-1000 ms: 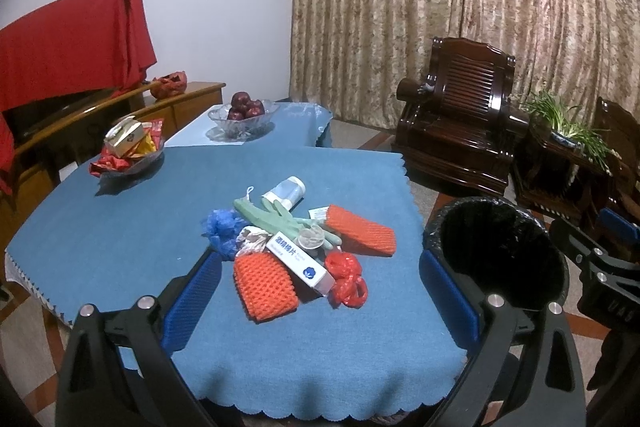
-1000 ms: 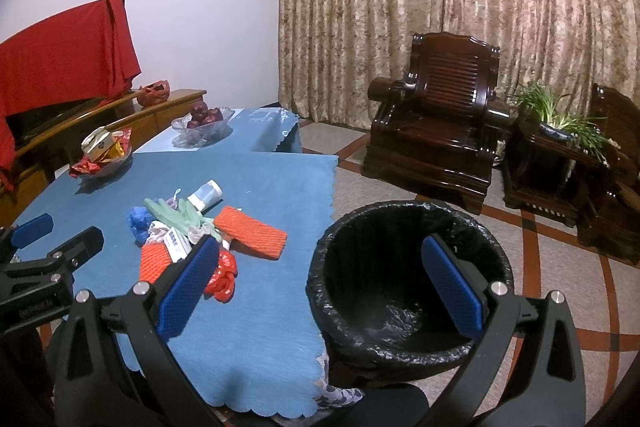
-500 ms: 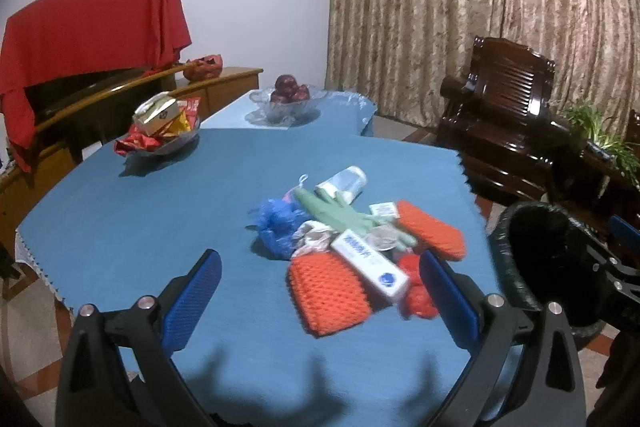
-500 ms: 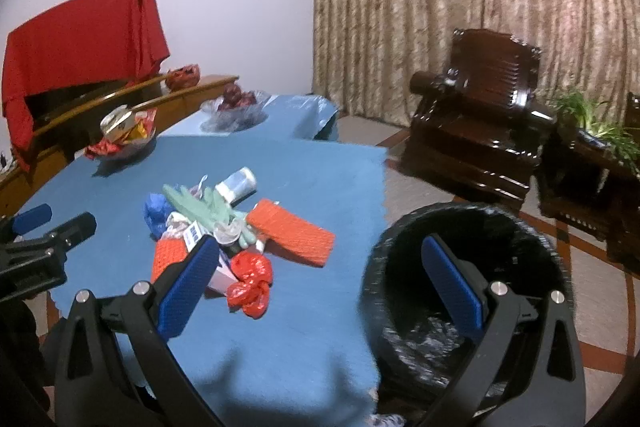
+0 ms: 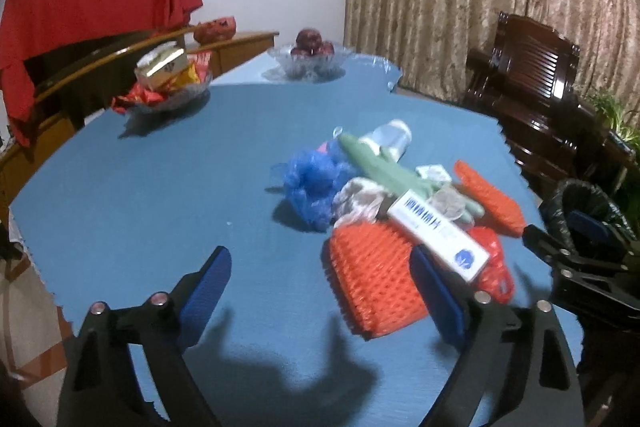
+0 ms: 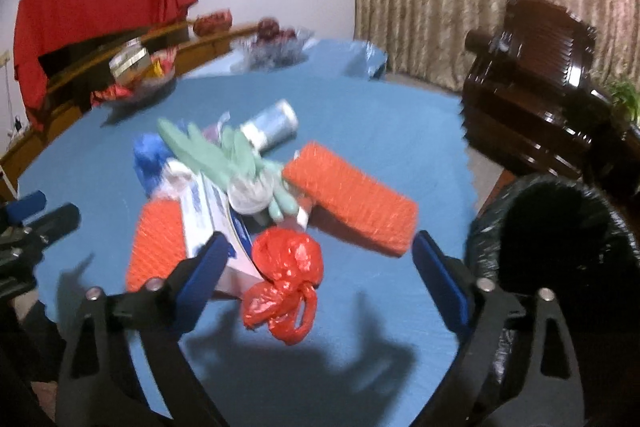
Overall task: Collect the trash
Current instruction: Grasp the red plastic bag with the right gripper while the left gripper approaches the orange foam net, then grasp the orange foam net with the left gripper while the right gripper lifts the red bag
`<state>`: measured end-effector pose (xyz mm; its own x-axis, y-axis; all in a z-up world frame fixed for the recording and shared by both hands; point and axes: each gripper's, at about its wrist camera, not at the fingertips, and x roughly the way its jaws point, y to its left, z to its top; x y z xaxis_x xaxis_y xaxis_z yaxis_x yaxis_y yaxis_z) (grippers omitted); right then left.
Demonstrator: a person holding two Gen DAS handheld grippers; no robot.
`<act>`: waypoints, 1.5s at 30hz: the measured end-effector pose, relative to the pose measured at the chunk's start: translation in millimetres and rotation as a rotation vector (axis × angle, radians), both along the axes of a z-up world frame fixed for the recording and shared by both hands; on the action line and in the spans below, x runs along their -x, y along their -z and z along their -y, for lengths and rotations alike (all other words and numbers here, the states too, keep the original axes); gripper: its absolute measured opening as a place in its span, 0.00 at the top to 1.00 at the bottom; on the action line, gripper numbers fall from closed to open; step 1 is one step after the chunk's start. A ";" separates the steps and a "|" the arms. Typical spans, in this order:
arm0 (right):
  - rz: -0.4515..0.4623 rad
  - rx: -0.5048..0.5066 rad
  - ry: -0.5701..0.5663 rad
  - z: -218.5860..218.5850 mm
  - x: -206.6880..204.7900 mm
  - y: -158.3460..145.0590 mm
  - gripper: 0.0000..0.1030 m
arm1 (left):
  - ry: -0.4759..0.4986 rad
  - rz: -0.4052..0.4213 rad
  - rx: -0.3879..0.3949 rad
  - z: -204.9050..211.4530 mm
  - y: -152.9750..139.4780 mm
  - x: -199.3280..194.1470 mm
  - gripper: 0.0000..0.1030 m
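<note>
Blue-padded hand-held grippers (image 5: 324,291) (image 6: 320,279) tilt down, jaws closing, above trash pile (image 6: 256,187).

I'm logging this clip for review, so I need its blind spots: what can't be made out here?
- Bin contents: right wrist view, dark liner hides the inside.
- Box print: left wrist view, too small and blurred.
- Snack bowl contents: right wrist view, motion blur.
- Items beneath the green glove: left wrist view, the pile covers them.
</note>
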<state>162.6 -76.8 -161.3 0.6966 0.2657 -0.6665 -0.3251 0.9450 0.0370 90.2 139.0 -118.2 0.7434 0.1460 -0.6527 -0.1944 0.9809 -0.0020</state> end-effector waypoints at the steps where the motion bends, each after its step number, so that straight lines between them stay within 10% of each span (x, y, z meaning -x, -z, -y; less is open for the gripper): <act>1: -0.031 -0.003 -0.012 -2.1 -6.0 8.4 0.23 | 0.003 -0.010 0.004 -1.2 4.6 -3.6 0.18; 8: -0.122 0.005 -0.038 -10.0 -21.7 44.4 0.33 | 0.016 -0.039 0.032 -2.3 21.5 -17.7 0.20; 14: -0.182 -0.055 -0.117 -12.6 -25.0 52.5 0.64 | 0.072 -0.068 0.050 13.7 34.9 -27.3 0.22; 28: -0.105 -0.039 -0.074 13.7 -3.1 18.9 0.68 | 0.140 -0.129 0.135 22.5 59.5 -41.3 0.96; 41: -0.067 -0.069 -0.044 32.6 15.8 -6.6 0.67 | 0.151 -0.071 0.096 29.9 27.5 -22.4 0.95; 45: -0.085 -0.056 -0.047 31.7 19.6 1.0 0.66 | 0.107 -0.151 0.067 28.3 49.2 -28.0 0.58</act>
